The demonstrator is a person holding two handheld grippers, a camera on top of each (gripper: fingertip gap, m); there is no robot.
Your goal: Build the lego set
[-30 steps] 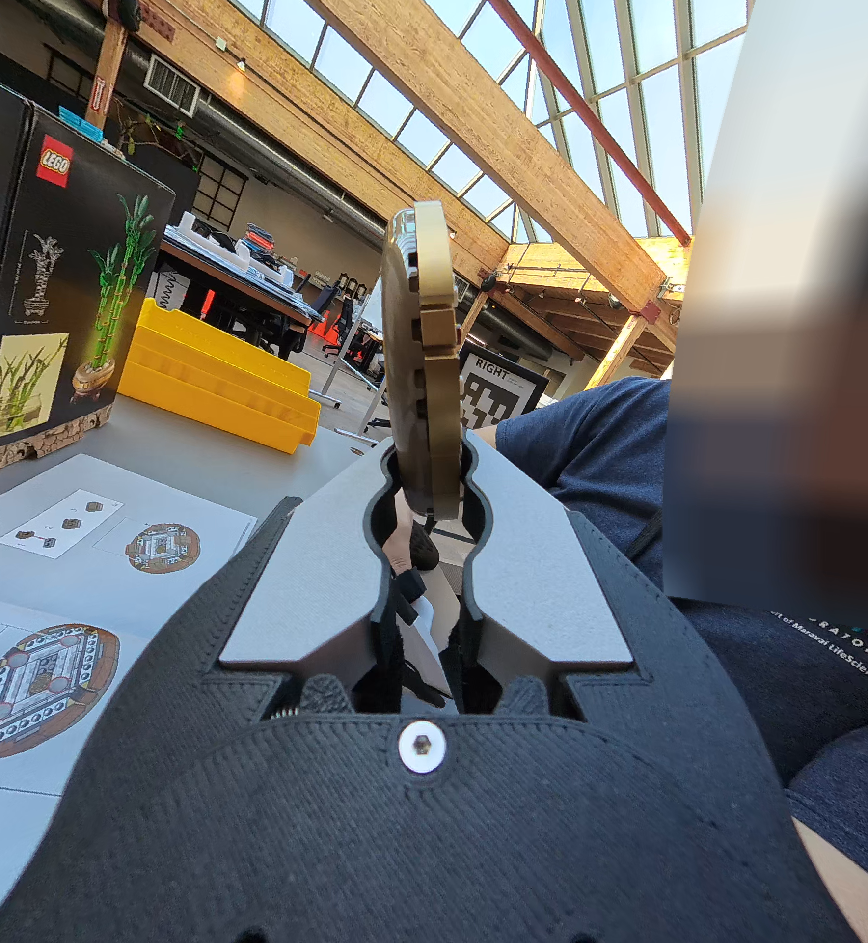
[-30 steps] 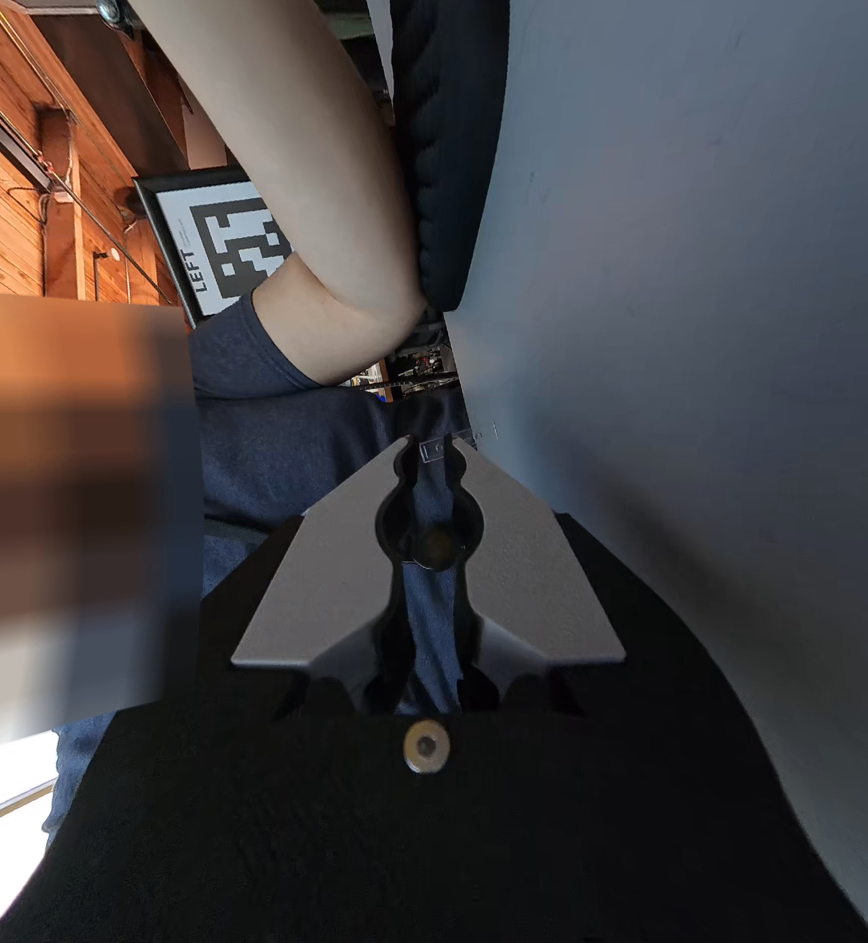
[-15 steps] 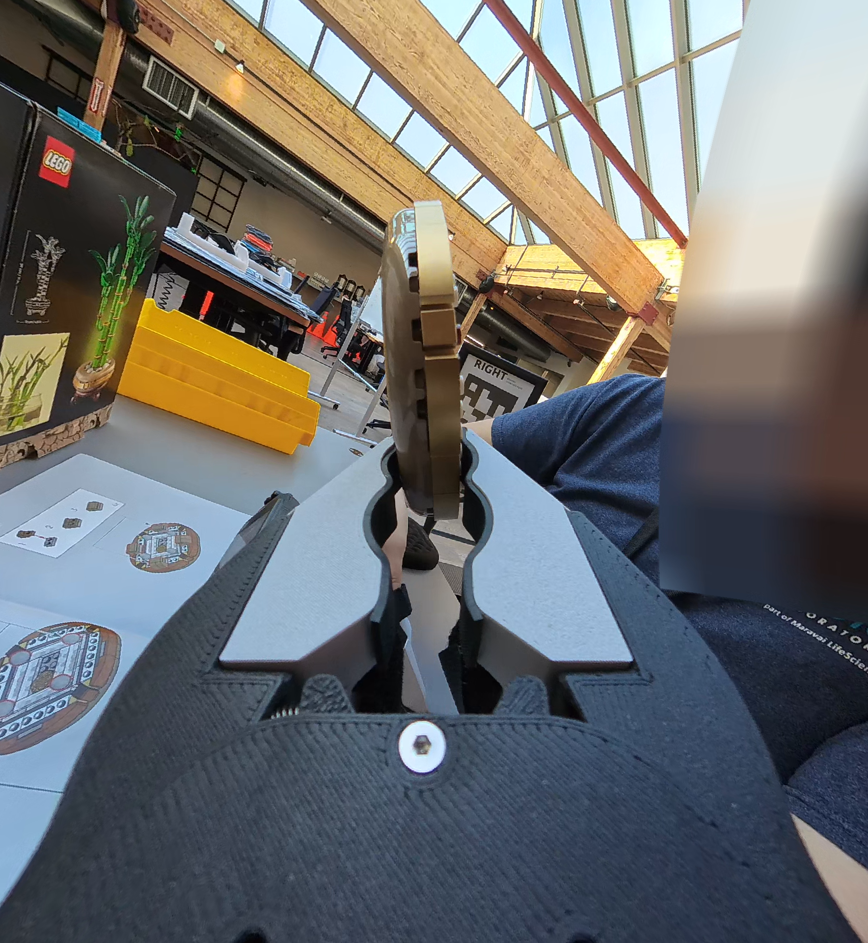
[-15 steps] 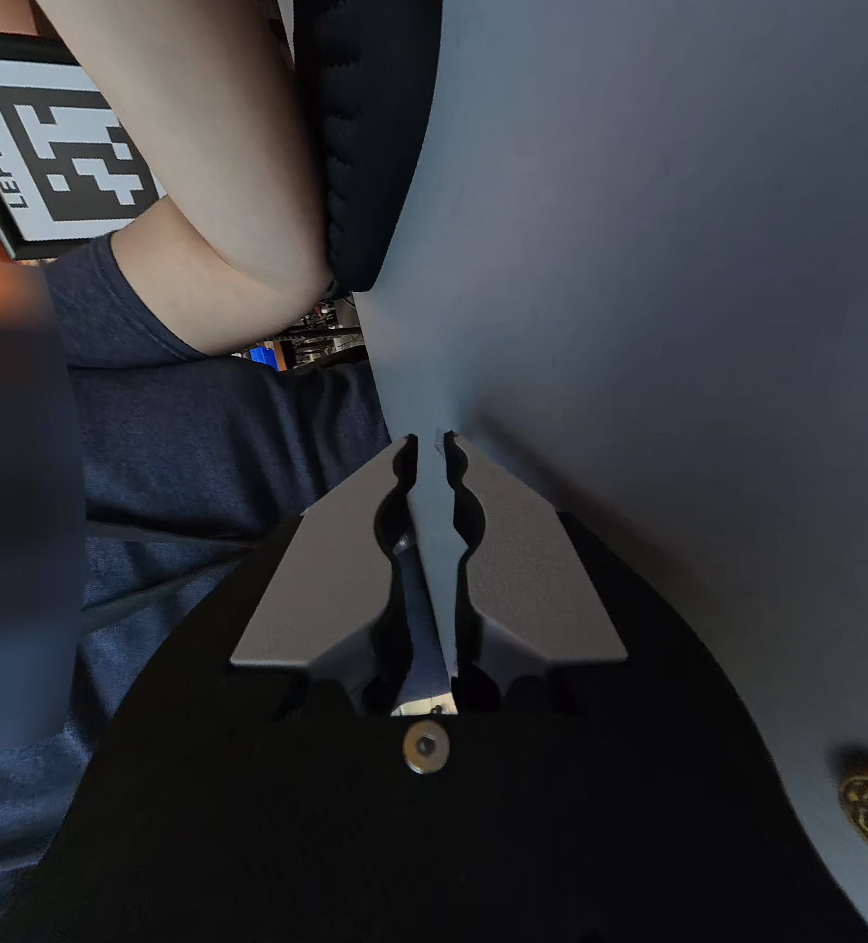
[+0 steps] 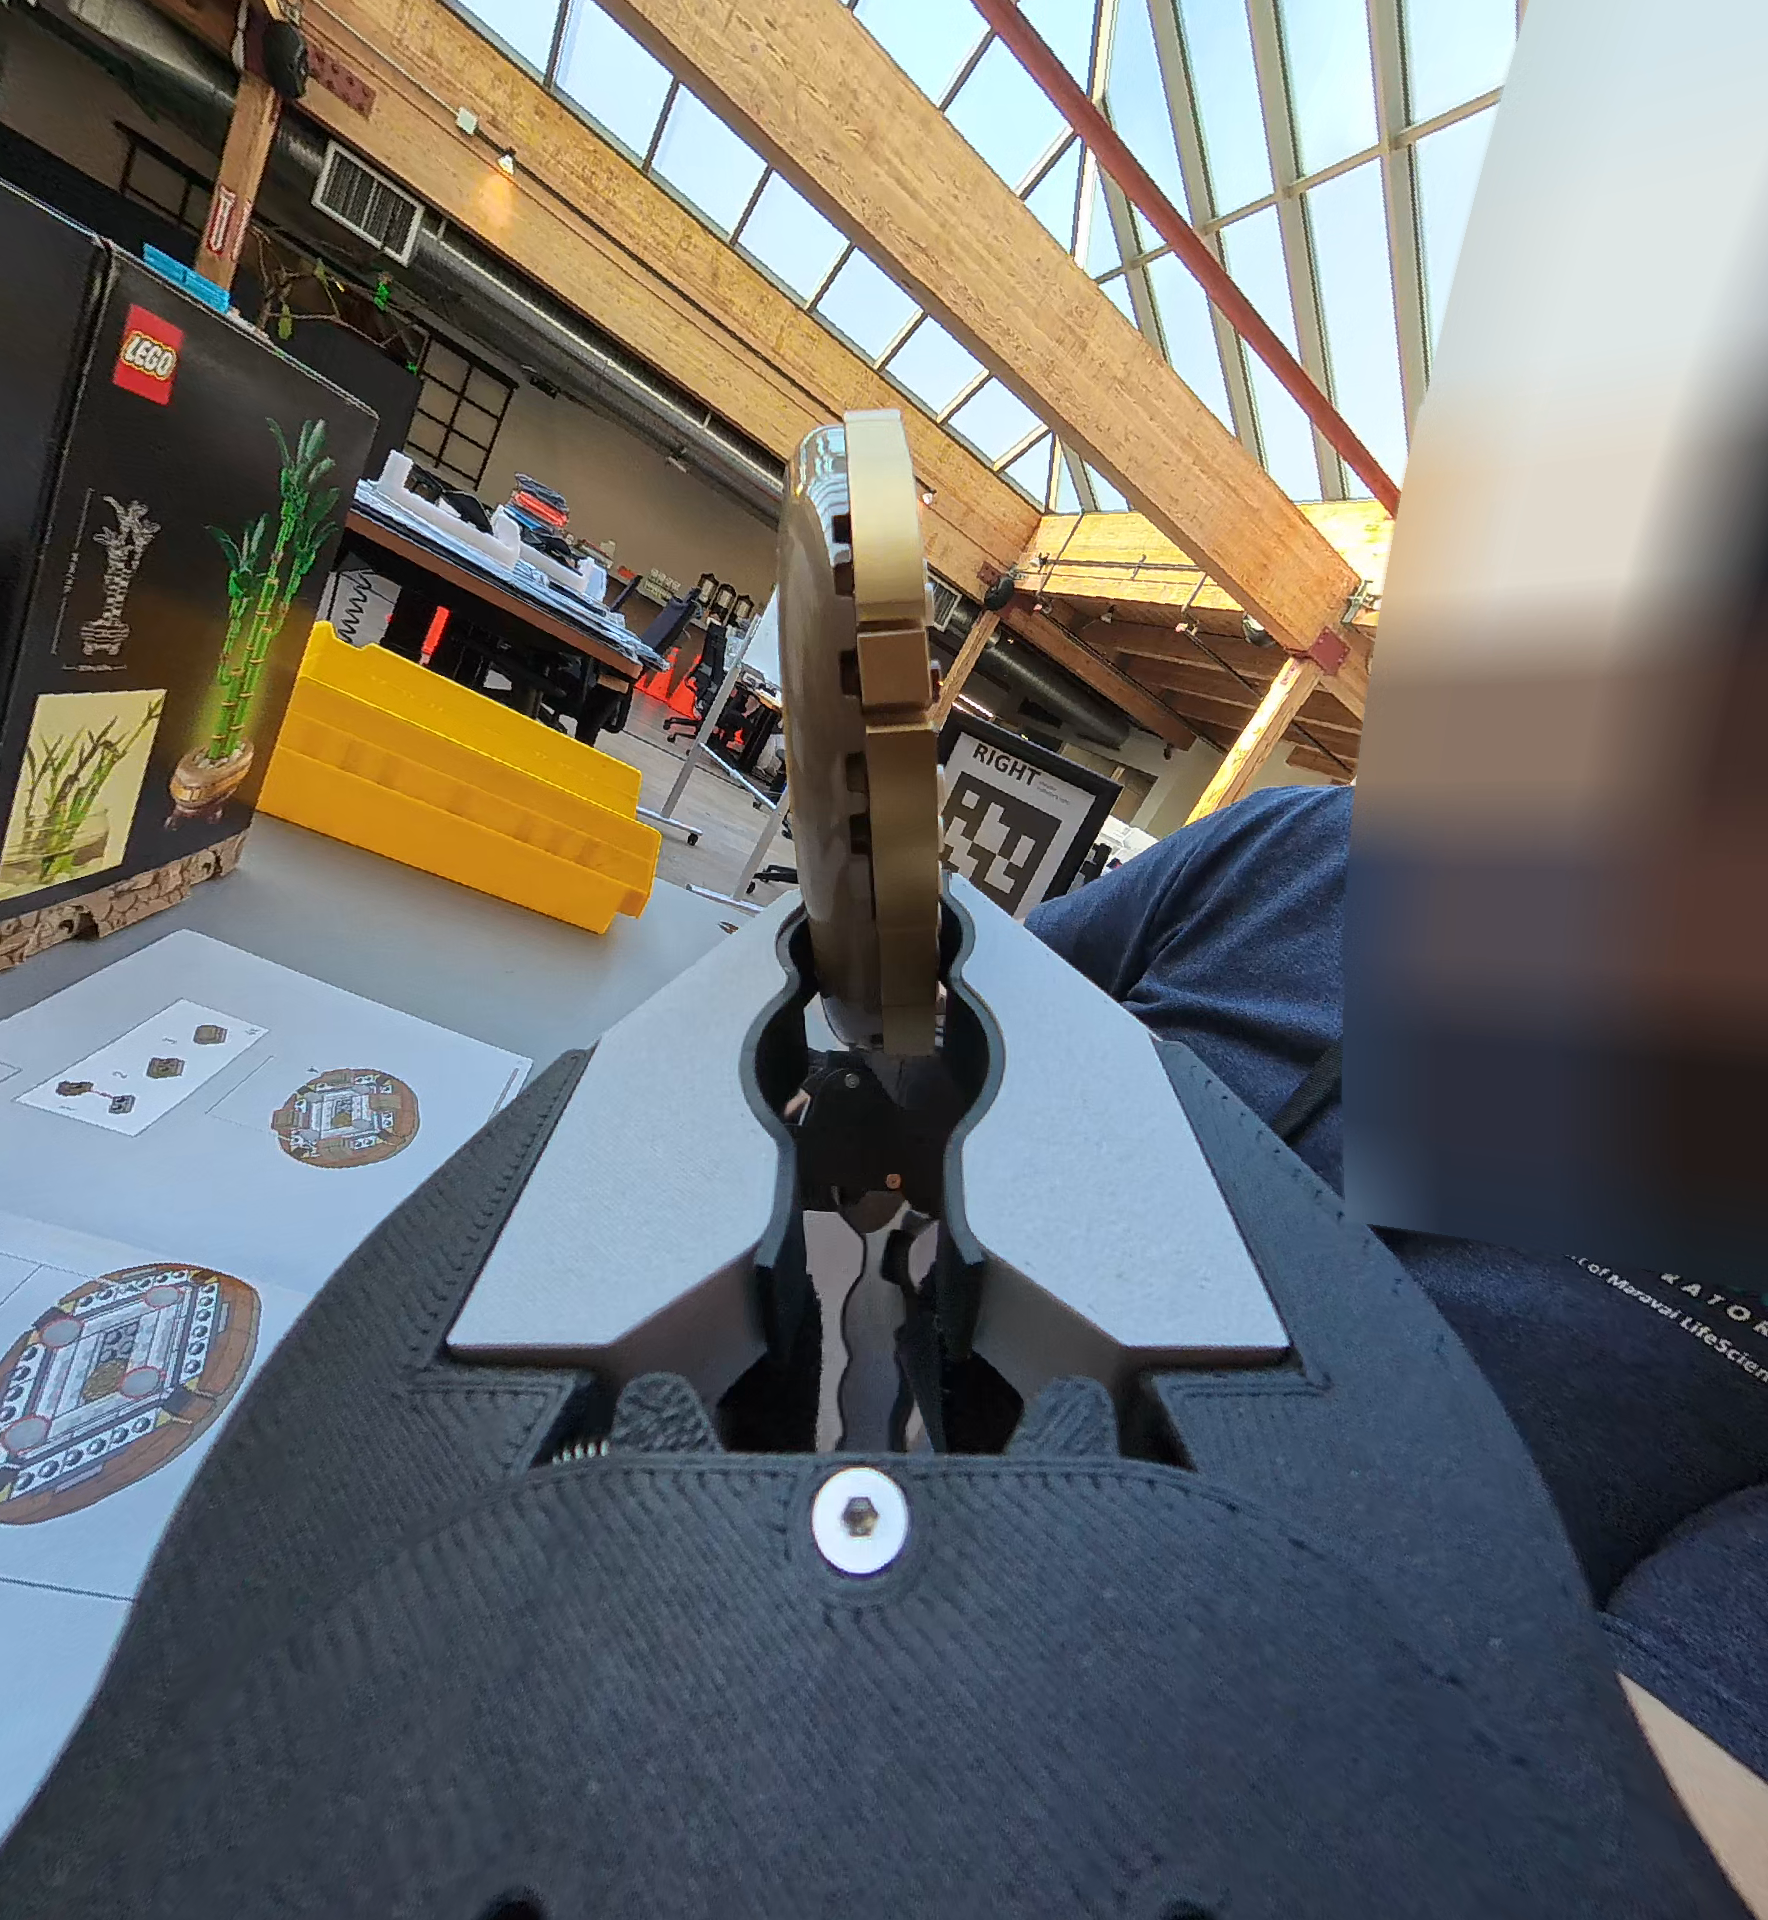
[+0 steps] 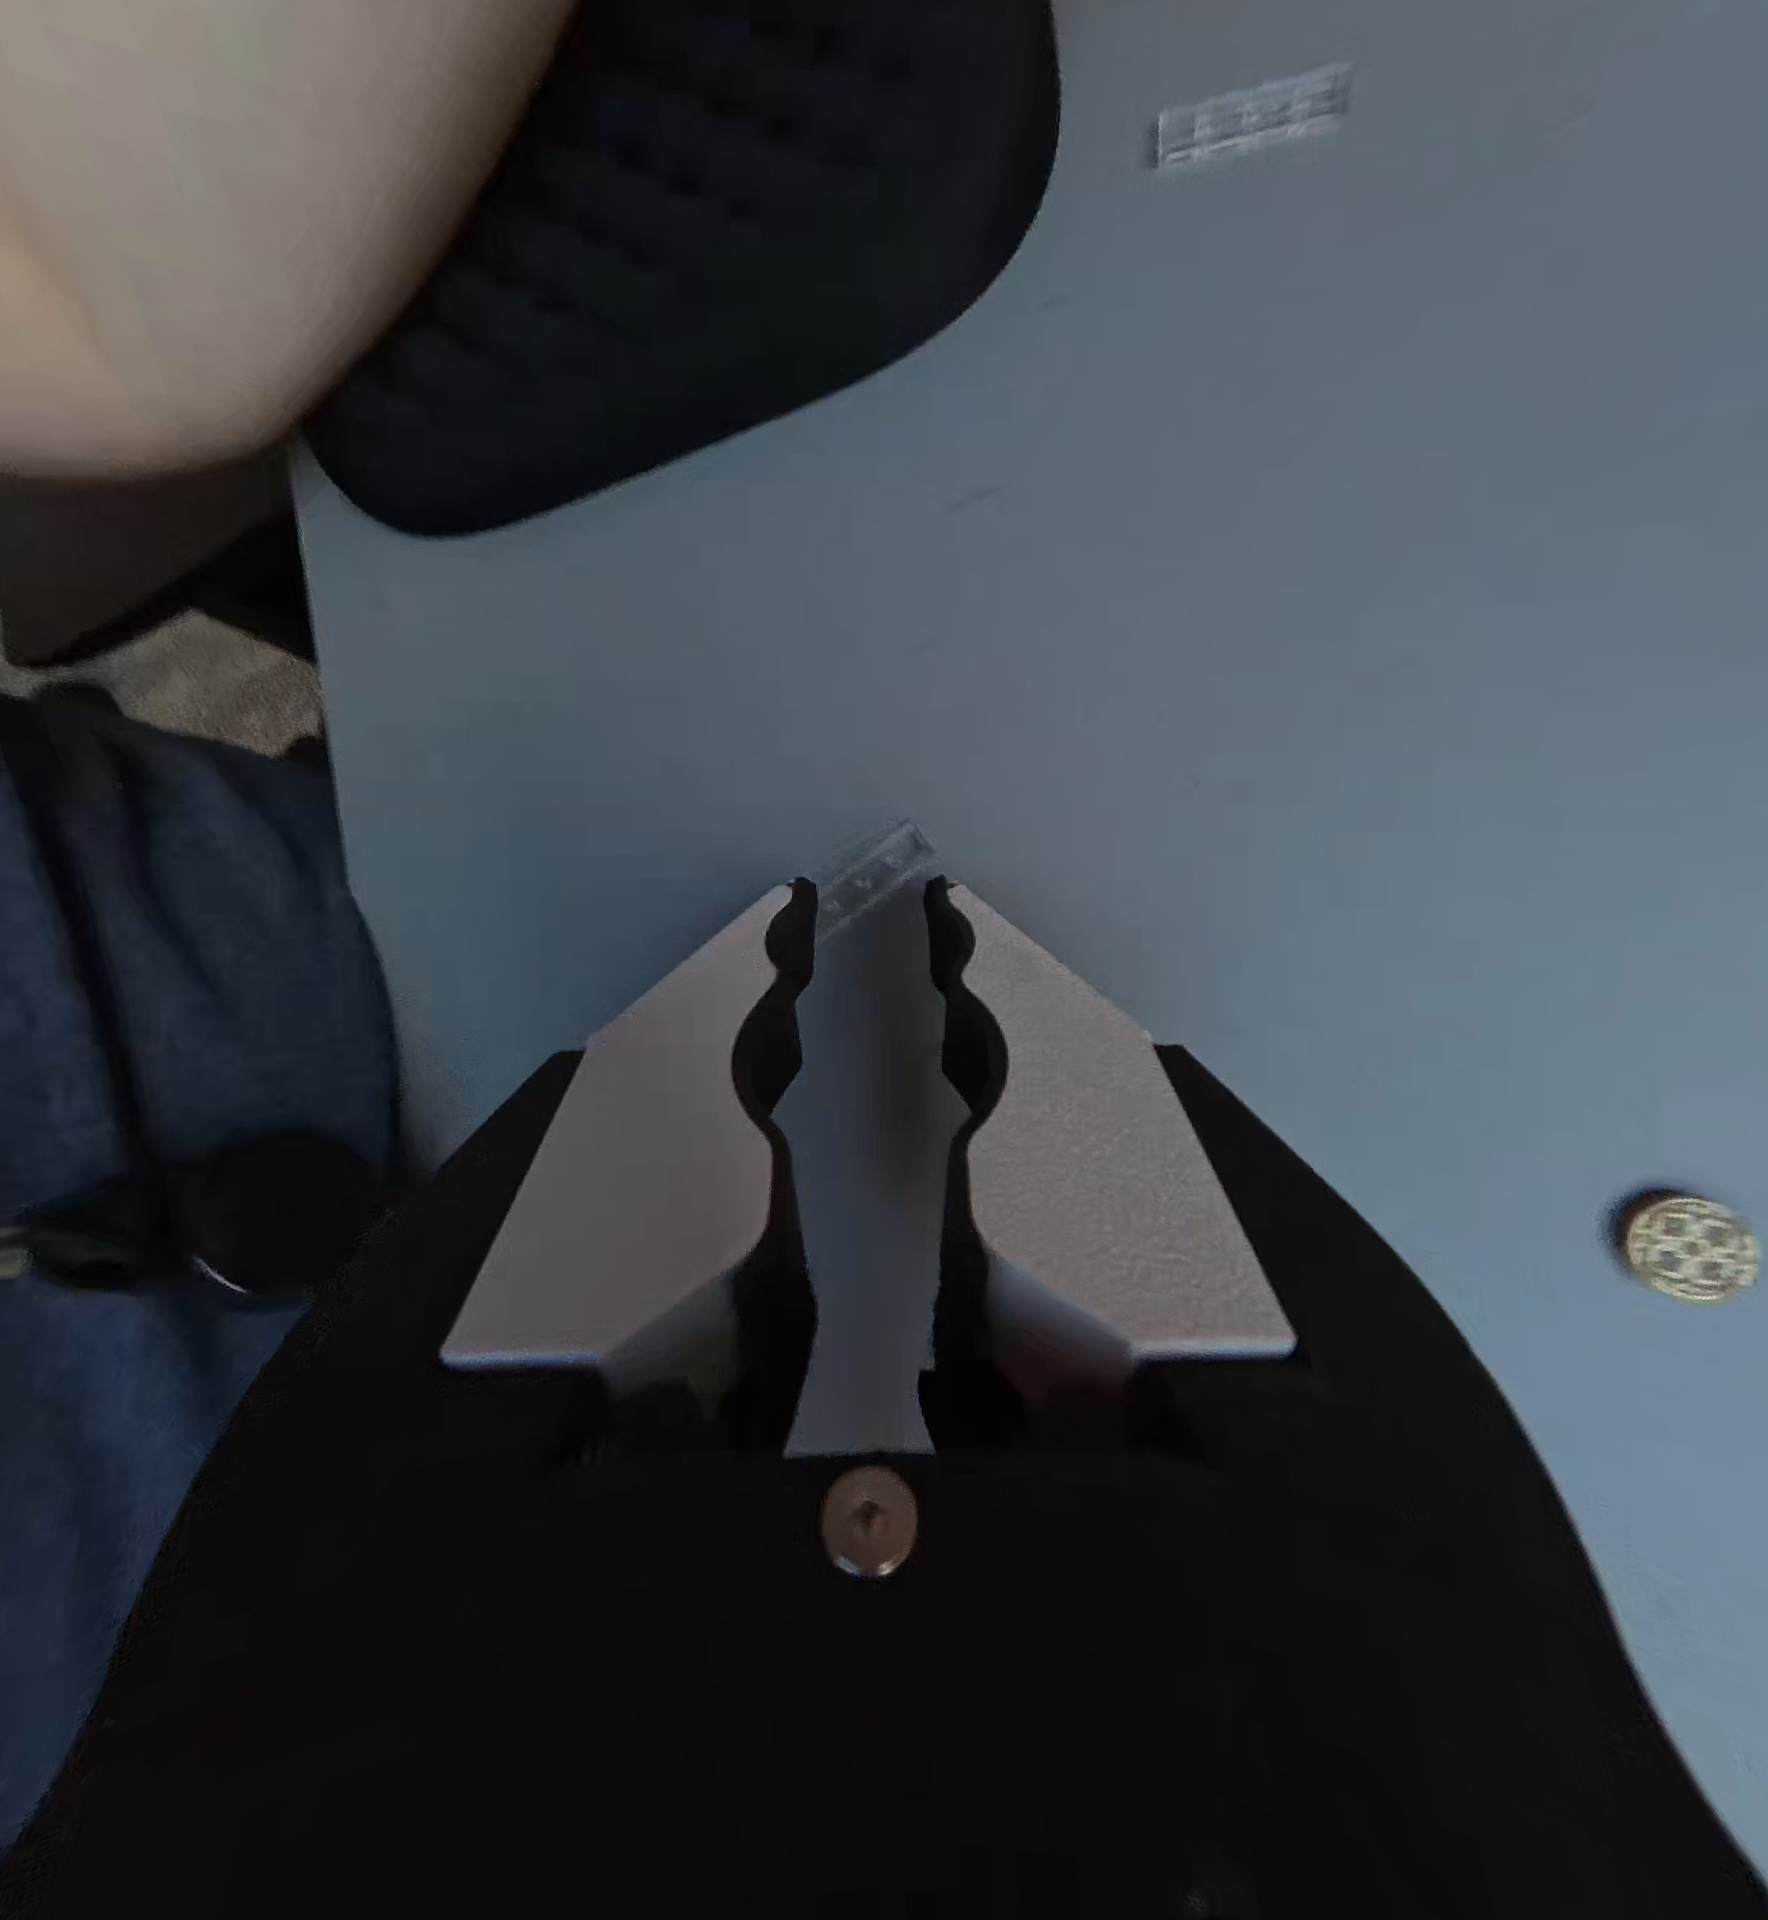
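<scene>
My left gripper (image 5: 875,914) is shut on a tan-gold round Lego assembly (image 5: 864,675) and holds it on edge, upright above the table. My right gripper (image 6: 869,894) is open and empty, pointing down at the grey table (image 6: 1379,623) near its edge. A small clear piece (image 6: 875,868) lies on the table just past its fingertips. A small round gold patterned piece (image 6: 1690,1247) lies on the table to the right of it. Another clear piece (image 6: 1254,109) lies farther off.
A black Lego box (image 5: 80,623) and stacked yellow trays (image 5: 454,769) stand at the far left. Printed instruction sheets (image 5: 184,1143) lie in front of them. A person in a dark blue shirt (image 5: 1223,987) sits close. The left gripper's black body (image 6: 672,260) and a forearm (image 6: 132,208) are above the right gripper. Tip to tip, the grippers are about 25 cm apart.
My right gripper has swung down toward the table and opened wider. The small gold piece between its fingers a second ago is gone from them. My left gripper has held still.
</scene>
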